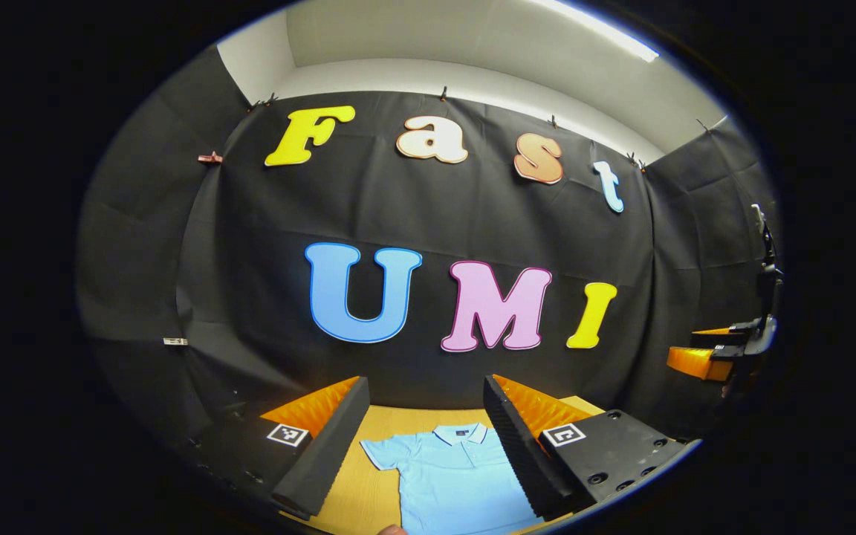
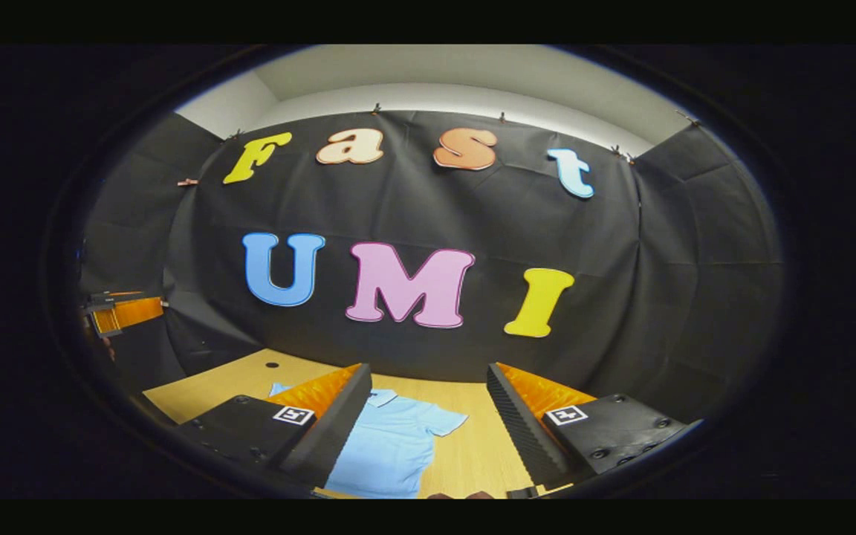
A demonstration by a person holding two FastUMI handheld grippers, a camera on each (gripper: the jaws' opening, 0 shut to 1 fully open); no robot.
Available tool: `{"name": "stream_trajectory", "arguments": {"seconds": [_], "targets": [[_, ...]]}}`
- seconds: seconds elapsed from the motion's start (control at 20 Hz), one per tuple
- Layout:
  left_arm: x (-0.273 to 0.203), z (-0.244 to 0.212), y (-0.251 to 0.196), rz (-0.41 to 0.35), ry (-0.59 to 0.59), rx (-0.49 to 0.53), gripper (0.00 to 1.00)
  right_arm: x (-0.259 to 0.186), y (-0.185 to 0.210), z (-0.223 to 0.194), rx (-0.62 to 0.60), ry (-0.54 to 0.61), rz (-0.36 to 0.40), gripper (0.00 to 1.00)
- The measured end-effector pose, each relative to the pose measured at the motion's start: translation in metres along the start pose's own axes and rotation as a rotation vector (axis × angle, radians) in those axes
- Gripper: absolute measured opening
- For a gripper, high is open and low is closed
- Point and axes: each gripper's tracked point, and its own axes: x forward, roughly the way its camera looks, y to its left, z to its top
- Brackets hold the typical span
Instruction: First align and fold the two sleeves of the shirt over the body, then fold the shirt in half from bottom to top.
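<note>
A light blue polo shirt [image 1: 452, 475] lies flat on the wooden table [image 1: 368, 483], collar toward the far wall, sleeves spread out. In the left gripper view my left gripper [image 1: 425, 385] hovers open above the shirt, and its right finger hides one sleeve. The right gripper [image 1: 684, 347] shows far off at the right edge, also held up in the air. In the right gripper view the shirt [image 2: 391, 446] lies low and left, my right gripper [image 2: 428, 369] stands open above the table [image 2: 472, 446], and the left gripper [image 2: 127, 305] shows at the left edge.
The black cloth wall closes the table's far side and both flanks. A small dark hole [image 2: 272, 365] sits in the tabletop at the far left. A bit of a hand [image 1: 392, 530] peeks in at the bottom edge.
</note>
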Motion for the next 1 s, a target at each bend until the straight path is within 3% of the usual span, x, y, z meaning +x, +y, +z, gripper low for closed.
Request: {"name": "stream_trajectory", "arguments": {"seconds": [0.3,0.65,1.0], "targets": [[0.007,-0.002,0.013,0.000,0.000,0.008,0.99,0.033,0.001,-0.004,-0.039,0.031,0.052,0.97],[0.036,-0.012,0.009,0.026,0.025,0.033,0.99,0.125,-0.014,-0.034,0.015,0.109,0.108,0.97],[0.101,-0.033,-0.013,0.088,0.085,0.058,0.99,0.266,-0.058,-0.173,0.073,0.317,0.141,0.97]]}}
